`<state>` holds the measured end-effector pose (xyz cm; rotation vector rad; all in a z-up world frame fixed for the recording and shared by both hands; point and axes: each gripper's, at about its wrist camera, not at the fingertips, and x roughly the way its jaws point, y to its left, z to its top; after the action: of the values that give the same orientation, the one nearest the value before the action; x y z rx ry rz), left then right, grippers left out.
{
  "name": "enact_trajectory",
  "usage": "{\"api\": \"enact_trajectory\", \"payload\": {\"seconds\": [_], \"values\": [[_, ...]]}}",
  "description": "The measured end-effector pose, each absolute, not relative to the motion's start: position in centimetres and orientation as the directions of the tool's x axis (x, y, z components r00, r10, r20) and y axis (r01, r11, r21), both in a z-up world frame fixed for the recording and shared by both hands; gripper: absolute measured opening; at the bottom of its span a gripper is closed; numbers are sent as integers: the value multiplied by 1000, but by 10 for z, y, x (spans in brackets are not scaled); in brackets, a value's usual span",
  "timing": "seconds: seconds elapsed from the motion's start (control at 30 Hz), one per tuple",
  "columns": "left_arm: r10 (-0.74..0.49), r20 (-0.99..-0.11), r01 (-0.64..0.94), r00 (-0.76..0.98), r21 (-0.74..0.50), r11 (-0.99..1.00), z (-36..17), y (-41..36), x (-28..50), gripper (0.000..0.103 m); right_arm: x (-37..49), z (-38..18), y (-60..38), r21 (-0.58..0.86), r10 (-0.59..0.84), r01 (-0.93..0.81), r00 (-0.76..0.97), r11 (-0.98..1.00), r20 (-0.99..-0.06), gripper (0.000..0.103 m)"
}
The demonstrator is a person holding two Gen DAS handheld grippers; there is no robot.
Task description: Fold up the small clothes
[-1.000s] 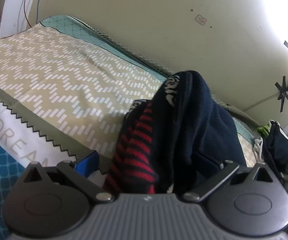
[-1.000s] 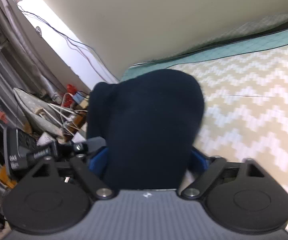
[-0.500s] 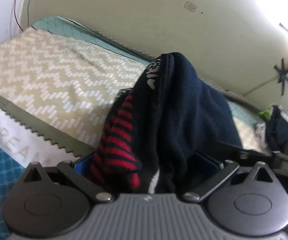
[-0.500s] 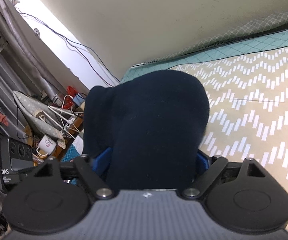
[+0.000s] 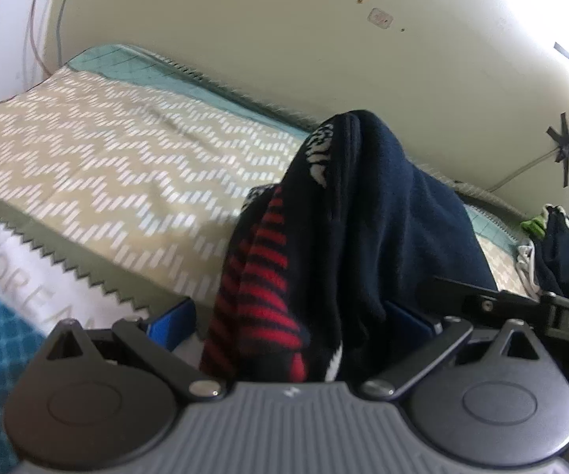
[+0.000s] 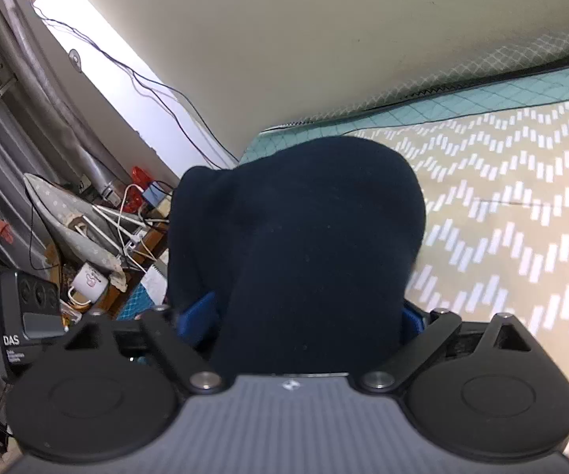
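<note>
The dark navy garment (image 5: 367,245), with a red-striped panel (image 5: 260,276) and a white print near its top, is bunched upright between the blue pads of both tools, raised above the zigzag-patterned bedcover (image 5: 98,166) and not lying flat on it. The left gripper (image 5: 288,324) stands wide, with the cloth filling the gap; whether its pads press on the fabric cannot be told, since the cloth hides them. The right gripper (image 6: 308,316) is at nearly full spread and its jaws are opening, with a thick wad of the same garment (image 6: 296,237) between them; contact at the pads is likewise hidden. Judged from this, the fold is not yet formed. Main risk: with the right jaws widening, the wad may slip out on that side, so the garment hangs from the left tool alone and collapses into a heap. Second risk: the bundle masks both cameras' forward view, so edges and corners cannot be aligned, and a crooked fold would result. Third risk: the two tools sit close together, and the right tool's body (image 5: 560,316) could snag the fabric.
</note>
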<state>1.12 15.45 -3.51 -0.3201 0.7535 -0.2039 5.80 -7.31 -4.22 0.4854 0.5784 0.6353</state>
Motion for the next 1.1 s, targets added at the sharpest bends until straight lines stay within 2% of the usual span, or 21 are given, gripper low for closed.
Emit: {"api": "enact_trajectory", "payload": {"seconds": [0.03,0.1,0.17,0.27,0.43,0.57,0.63,0.7,0.77,0.87,0.97,1.1], "values": [[-302,-630,69,716,-366,928,-36,156,13,103,59,-42,-73,578,659,-400,666,711,-350,80],[-314,-628,73,712,-378,923,-36,154,15,103,58,-42,-76,581,652,-391,674,714,-348,69],[-356,-622,109,697,-398,911,-35,145,15,98,51,-38,-78,561,644,-402,686,724,-339,53],[-377,-610,150,697,-390,909,-30,124,10,98,32,-28,-81,486,609,-424,723,764,-325,48],[-503,-584,242,637,-468,850,-26,87,10,93,-7,-17,-112,399,527,-400,798,825,-291,48],[-540,-593,306,597,-454,837,-25,46,16,93,-29,-12,-148,368,458,-342,836,865,-301,50],[-522,-617,314,589,-420,851,-26,32,23,98,-30,-17,-164,394,446,-311,836,865,-319,51],[-480,-644,308,596,-369,877,-26,25,26,102,-24,-28,-179,465,473,-294,816,835,-334,55],[-427,-666,283,611,-320,904,-25,26,28,103,-18,-40,-188,535,504,-278,795,798,-338,66],[-431,-670,265,605,-340,902,-26,39,28,103,-12,-54,-200,593,524,-255,782,764,-339,76],[-438,-682,260,586,-354,898,-28,41,31,103,-12,-57,-205,603,539,-268,777,751,-326,81],[-410,-680,277,607,-303,912,-24,29,32,103,-17,-57,-199,571,543,-295,773,766,-329,85]]}}
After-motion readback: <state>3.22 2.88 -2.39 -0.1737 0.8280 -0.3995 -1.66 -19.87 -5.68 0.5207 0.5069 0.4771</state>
